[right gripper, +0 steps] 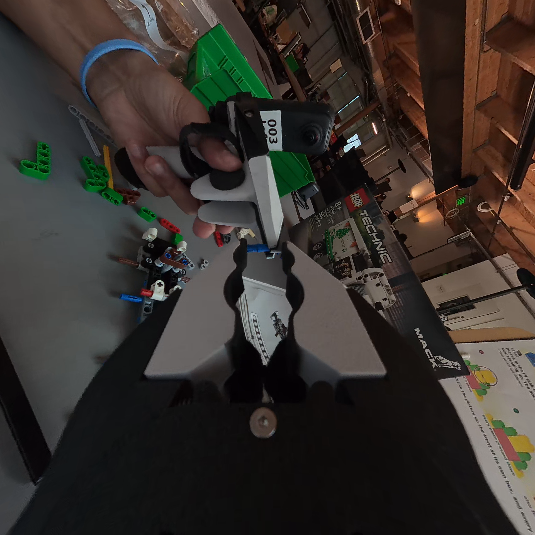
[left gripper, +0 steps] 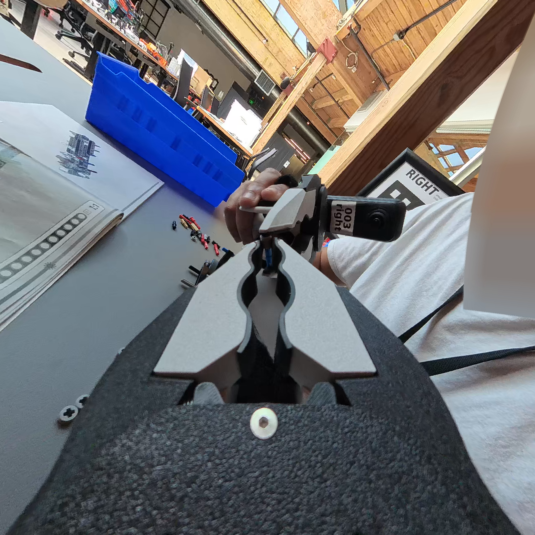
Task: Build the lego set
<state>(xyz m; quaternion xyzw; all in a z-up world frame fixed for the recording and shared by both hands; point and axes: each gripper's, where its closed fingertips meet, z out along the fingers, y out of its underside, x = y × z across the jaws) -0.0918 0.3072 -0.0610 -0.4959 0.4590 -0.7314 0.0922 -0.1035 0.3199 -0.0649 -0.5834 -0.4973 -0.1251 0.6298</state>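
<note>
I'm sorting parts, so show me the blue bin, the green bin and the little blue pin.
blue bin (left gripper: 150,121), left wrist view, on its long side wall.
green bin (right gripper: 228,78), right wrist view, on its side wall.
blue pin (right gripper: 253,248), right wrist view, on the middle of its shaft.

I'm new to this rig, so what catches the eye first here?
A blue pin sits where the two grippers meet, between the right gripper's parted jaws and at the left gripper's tips. Behind stand a blue bin and a green bin; loose building pieces litter the grey table.
</note>
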